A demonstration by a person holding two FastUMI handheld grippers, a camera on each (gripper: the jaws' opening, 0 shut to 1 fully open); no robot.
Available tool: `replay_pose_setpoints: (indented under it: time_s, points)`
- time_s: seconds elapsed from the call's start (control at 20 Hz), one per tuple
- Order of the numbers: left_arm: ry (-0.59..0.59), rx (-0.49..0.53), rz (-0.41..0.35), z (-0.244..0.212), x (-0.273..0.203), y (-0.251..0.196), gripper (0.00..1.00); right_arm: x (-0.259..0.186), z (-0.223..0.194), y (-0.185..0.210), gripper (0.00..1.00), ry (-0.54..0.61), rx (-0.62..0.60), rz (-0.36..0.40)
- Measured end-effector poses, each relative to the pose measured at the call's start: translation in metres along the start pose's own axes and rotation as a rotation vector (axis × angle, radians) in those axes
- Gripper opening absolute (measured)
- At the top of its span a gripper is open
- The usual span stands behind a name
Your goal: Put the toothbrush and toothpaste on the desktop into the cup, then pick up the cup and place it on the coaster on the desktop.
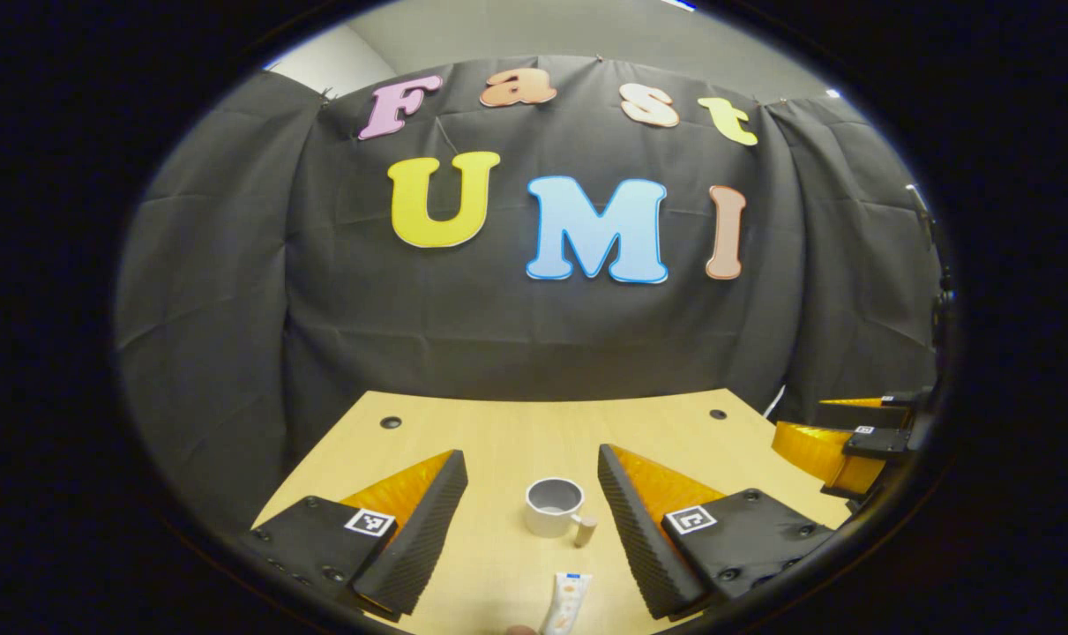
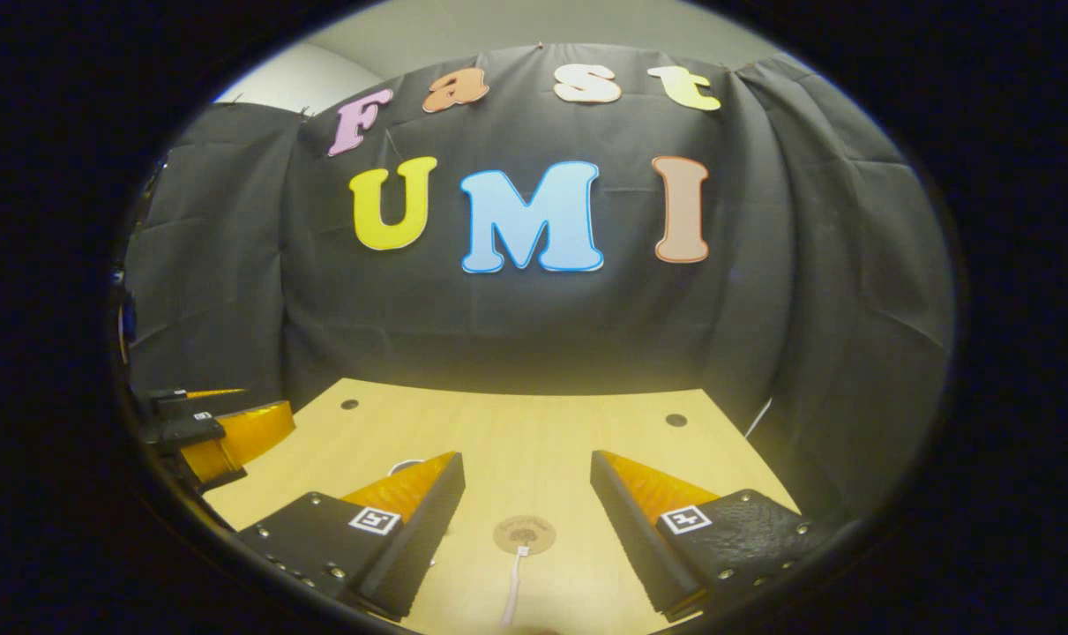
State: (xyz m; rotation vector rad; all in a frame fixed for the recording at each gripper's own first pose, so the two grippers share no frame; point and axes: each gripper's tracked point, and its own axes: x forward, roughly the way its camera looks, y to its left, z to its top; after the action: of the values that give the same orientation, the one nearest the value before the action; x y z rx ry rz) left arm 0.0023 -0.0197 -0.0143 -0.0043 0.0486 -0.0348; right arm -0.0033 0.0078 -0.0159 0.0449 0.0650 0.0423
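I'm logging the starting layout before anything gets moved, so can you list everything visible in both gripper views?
cup: one, grey-white with a handle, upright on the desktop between the left gripper's fingers in the left gripper view.
toothpaste: one, white tube with orange print, lying on the desktop nearer the camera than the cup.
coaster: one, round, tan, flat on the desktop in the right gripper view.
toothbrush: one, white, head resting at the coaster's near edge.
desktop: one, light wood, with dark round holes near its far corners.
left gripper: one, open, holding nothing.
right gripper: one, open, holding nothing.
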Motion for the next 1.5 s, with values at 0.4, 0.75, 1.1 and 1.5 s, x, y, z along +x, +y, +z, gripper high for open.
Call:
replay_pose_setpoints:
  time_s: [0.4,0.75,1.1,1.5]
  points:
    - [0.1,0.019,0.005,-0.033,0.009,0.002,0.93,0.005,-0.034,0.0,0.92,0.125,-0.005,-0.023]
    - [0.384,0.067,-0.046,-0.149,0.025,-0.003,0.94,0.016,-0.134,0.001,0.92,0.458,0.015,-0.037]
    - [0.699,0.028,-0.134,-0.259,0.02,-0.022,0.97,0.025,-0.219,0.009,0.92,0.712,0.024,-0.038]
    - [0.956,-0.004,-0.177,-0.337,0.023,-0.036,0.98,0.046,-0.268,0.024,0.94,0.892,0.087,-0.01]
